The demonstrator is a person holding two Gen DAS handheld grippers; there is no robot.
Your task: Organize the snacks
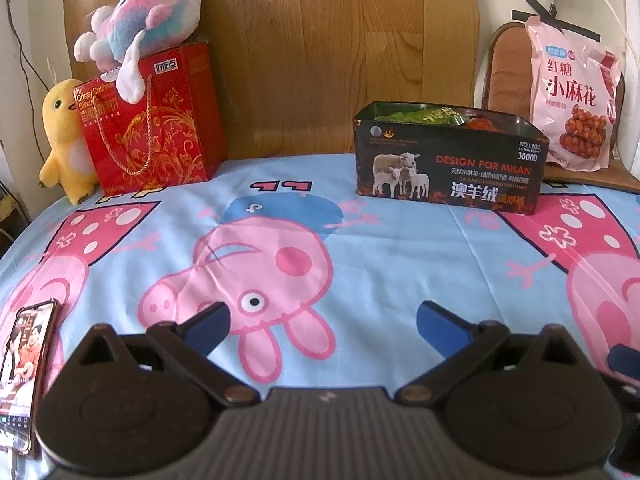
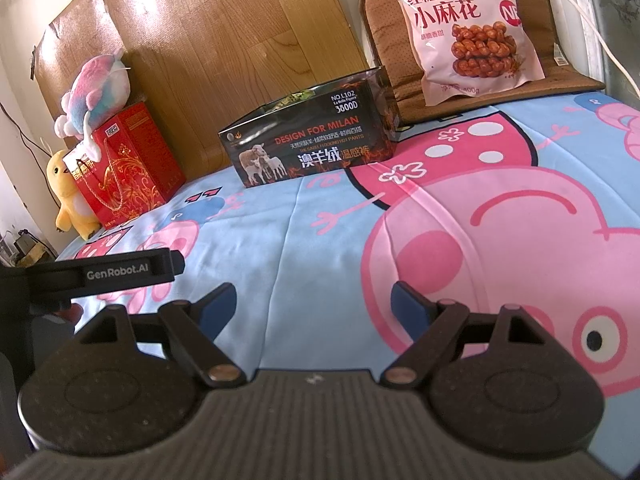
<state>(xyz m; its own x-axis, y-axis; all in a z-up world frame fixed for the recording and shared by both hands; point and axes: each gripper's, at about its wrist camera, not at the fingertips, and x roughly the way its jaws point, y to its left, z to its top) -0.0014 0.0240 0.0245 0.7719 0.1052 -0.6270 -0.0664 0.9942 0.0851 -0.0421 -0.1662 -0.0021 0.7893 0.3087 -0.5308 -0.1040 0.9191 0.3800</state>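
Note:
A black open-top box (image 1: 450, 168) (image 2: 308, 148) printed with sheep stands at the back of the cartoon sheet; green and orange snack packets (image 1: 432, 115) show inside it. A large pink snack bag (image 1: 572, 96) (image 2: 468, 28) leans upright on a brown cushion to the box's right. My left gripper (image 1: 322, 322) is open over the sheet, well short of the box, nothing between its blue pads. My right gripper (image 2: 314, 304) is open too, low over the sheet with nothing in it. The left gripper's body (image 2: 100, 272) shows at the left of the right wrist view.
A red gift bag (image 1: 156, 120) (image 2: 128, 168) stands at the back left with a pink-blue plush (image 1: 148, 12) on top and a yellow plush (image 1: 64, 136) beside it. A phone (image 1: 24, 368) with a lit screen lies at the near left. A wooden board (image 1: 340, 52) backs the scene.

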